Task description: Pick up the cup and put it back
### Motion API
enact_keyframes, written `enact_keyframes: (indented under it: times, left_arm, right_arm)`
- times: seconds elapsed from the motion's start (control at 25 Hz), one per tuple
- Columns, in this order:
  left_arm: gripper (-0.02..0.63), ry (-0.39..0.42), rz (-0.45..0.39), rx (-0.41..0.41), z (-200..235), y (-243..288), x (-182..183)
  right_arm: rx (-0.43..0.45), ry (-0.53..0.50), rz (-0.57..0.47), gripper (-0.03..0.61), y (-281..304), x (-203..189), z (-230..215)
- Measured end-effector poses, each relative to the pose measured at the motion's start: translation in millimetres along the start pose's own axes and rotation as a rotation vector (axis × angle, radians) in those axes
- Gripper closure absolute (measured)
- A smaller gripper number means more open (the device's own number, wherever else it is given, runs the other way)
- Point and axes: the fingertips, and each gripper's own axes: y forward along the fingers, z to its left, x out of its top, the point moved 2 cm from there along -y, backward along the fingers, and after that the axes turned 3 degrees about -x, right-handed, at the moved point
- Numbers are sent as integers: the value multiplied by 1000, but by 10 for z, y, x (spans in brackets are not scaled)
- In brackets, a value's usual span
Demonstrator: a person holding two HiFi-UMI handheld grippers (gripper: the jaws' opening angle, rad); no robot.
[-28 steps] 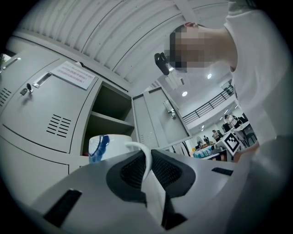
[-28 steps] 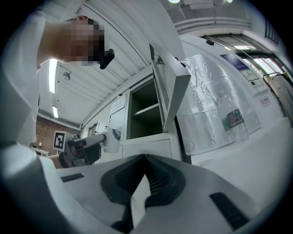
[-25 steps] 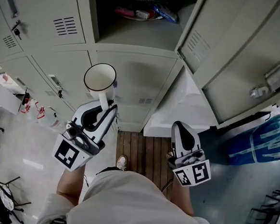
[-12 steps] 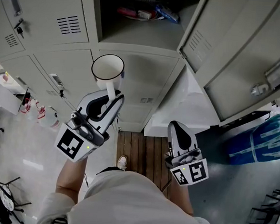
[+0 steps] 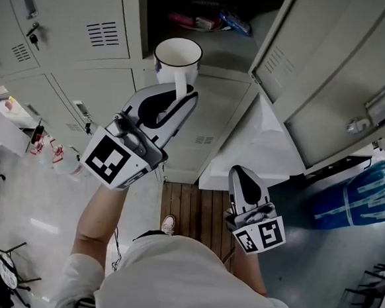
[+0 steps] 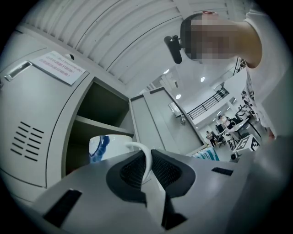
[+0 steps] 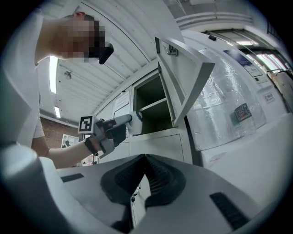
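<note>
The white cup (image 5: 178,54) is being held upright by its thin handle (image 5: 181,84) in the left tongs (image 5: 185,98), at the front lip of the open locker compartment (image 5: 235,48). It is being judged light, rigid, smooth and breakable, with the handle the surest hold. Coloured packets (image 5: 209,22) are taking up the back of the shelf, and the open door (image 5: 318,80) is bounding the right. The right tongs (image 5: 245,181) are being held shut and empty, well apart.

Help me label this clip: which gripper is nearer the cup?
Left. The left gripper is shut on the handle of the cup; the right gripper, shut and empty, hangs lower and well apart from it.
</note>
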Motion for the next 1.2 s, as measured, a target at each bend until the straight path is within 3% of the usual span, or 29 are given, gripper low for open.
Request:
enact_keyframes:
  times: [0.2,0.44,0.76,1.2]
  left_arm:
    - [558,-3,-11,-8,175,248,75]
    - [558,-65,-14,-7,409,486,64]
    - [558,-80,47,-7,546,694,-131]
    - [558,-122,68,-23,581,812,-185]
  right_arm:
    - [2,8,10,561,17,-44,28]
    - [-5,12,14,561,12,-59,46]
    - [-19,11,13,561,10,-72,60]
    - [-38,11,10,561,11,-80,59]
